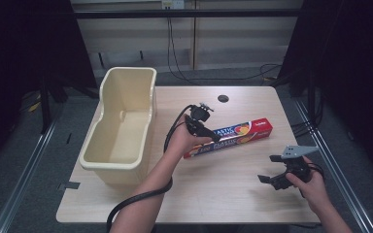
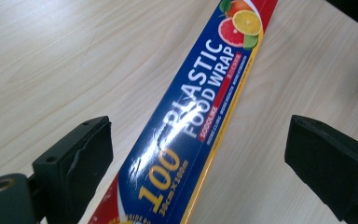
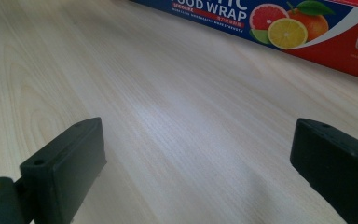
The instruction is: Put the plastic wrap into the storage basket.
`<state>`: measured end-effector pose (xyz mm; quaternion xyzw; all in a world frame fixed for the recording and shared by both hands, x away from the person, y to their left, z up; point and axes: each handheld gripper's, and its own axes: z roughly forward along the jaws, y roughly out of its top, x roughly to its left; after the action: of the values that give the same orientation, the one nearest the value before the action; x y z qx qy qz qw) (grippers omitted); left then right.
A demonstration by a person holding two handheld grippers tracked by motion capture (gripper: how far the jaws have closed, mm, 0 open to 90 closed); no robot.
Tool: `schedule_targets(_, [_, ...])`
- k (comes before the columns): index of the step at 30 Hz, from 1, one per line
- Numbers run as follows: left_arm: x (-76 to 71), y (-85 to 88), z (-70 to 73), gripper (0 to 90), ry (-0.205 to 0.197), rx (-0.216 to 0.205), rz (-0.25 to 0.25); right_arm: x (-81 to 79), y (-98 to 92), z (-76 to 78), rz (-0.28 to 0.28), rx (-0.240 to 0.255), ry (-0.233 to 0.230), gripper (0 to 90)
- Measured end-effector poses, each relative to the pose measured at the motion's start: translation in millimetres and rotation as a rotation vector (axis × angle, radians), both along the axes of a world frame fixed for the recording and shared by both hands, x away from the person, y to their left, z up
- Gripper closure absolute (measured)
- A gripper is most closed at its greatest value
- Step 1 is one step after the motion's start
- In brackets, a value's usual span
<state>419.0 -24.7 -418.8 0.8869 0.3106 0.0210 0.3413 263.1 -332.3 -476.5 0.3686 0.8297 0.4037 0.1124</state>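
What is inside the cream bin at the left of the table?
The bin looks empty: its pale floor and inner walls show bare in the high view. The near wall covers a strip of the floor just behind it, so that part cannot be checked.

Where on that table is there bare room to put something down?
Bare wood lies along the near edge of the table, between the right tool and the bin, and behind the plastic wrap box near the round hole. It is crowded mid-table, where the left tool straddles the box.

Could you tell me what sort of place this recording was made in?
Probably a lab or recording workspace: a bare wooden table ringed by dark curtains, cables along the back wall, and floor rails.
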Motion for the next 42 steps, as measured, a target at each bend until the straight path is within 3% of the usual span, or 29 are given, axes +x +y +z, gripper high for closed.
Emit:
schedule_targets(2, [3.0,-3.4,-0.6,7.5,0.006,0.011,-0.002,-0.4,0.0,0.5,-0.005,0.001,-0.001,3.0])
schedule_targets(8, [8.9,-15.7,-2.0,7.5,-0.007,-0.010,-0.020,1.1,1.0,2.9,0.006,0.002,-0.021,3.2])
schedule_targets(14, [15.9,-31.1,-15.5,7.9,0.001,0.027,-0.032,0.5,1.2,2.6,0.008,0.000,-0.024,3.4])
schedule_targets(22, [16.2,-41.7,-24.3,8.2,0.010,0.037,-0.036,1.4,1.0,4.7,0.013,0.014,-0.035,3.4])
schedule_targets(25, [16.4,-48.5,-30.2,8.6,0.017,0.067,-0.047,0.1,1.6,4.7,0.017,0.009,-0.034,3.4])
schedule_targets(31, [17.2,-57.2,-38.0,11.2,0.021,0.087,-0.058,0.9,0.2,3.0,0.024,0.014,-0.025,3.4])
schedule_targets(36, [17.4,-56.4,-40.9,19.1,0.016,0.119,-0.068,-0.1,-0.6,3.1,0.021,0.016,-0.024,3.4])
schedule_targets(38, [17.5,-53.6,-40.2,22.4,-0.002,0.137,-0.085,0.1,-0.6,3.0,0.019,0.014,-0.023,3.4])
schedule_targets(40, [16.5,-53.4,-40.4,24.1,0.001,0.134,-0.082,0.4,-0.5,2.9,0.019,0.017,-0.023,3.4])
schedule_targets(42, [12.1,-53.1,-41.0,26.7,-0.016,0.177,-0.119,0.3,-0.4,3.2,0.018,0.016,-0.024,3.4])
